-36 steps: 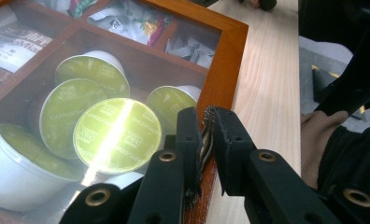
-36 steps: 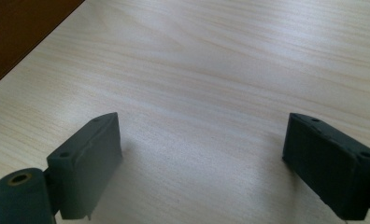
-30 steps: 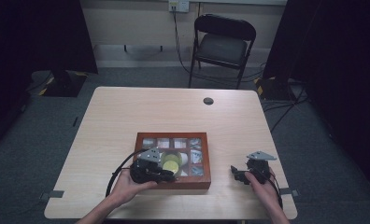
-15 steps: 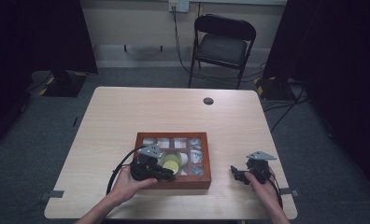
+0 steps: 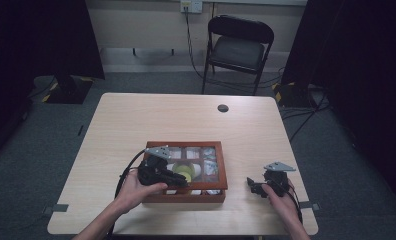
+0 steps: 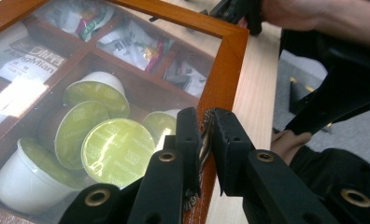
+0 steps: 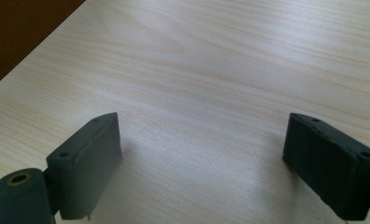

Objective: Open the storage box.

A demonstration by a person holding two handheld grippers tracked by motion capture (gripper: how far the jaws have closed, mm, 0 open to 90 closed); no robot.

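left gripper (image 5: 183, 181) in left hand (image 5: 136, 192), fingers (image 6: 188, 135) pinched nearly together, pointing right in high view. right gripper (image 5: 252, 186) in right hand (image 5: 282, 200), fingers (image 7: 92, 161) wide apart, low over surface.

At your twelve o'clock a black folding chair (image 5: 239, 47) stands on grey carpet (image 5: 46, 130). Dark curtains (image 5: 41, 40) hang at ten and two o'clock, with a wall socket (image 5: 191, 5) behind the chair.
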